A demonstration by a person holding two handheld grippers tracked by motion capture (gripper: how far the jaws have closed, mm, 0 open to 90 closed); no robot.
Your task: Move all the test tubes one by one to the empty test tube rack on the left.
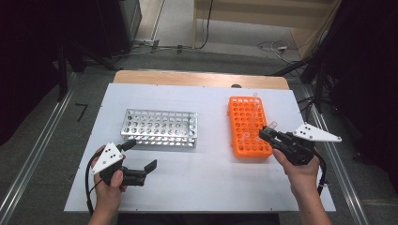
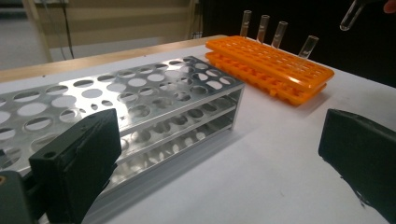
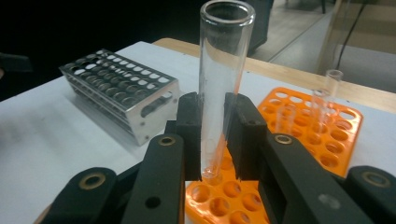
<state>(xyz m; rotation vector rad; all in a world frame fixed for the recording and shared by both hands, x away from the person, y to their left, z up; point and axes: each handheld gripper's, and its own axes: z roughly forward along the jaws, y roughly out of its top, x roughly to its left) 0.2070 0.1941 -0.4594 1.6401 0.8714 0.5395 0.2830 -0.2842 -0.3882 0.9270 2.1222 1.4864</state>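
High view: the right gripper (image 1: 268, 132) hangs over the near edge of the orange plastic tube rack (image 1: 248, 125), its jaws closed on a clear glass test tube (image 1: 271, 125). Right gripper view gives the grip plainly: the black pads press both sides of the tube (image 3: 223, 84) near its rounded bottom, the tube stands upright with its open mouth up, and its bottom sits just above the rack's holes (image 3: 322, 140), clear of them. Three or four more clear tubes (image 2: 262, 28) stand in the far rows of the orange rack, though their number is hard to be sure of from above. The left gripper (image 1: 141, 157) rests low over the white worktop (image 1: 197, 183), just in front of the silver perforated metal rack (image 1: 159, 127). Its jaws stand wide apart with nothing between them; in the left gripper view the metal rack (image 2: 140, 107) lies right beside the left jaw. The two racks sit side by side, well apart, with bare worktop between.
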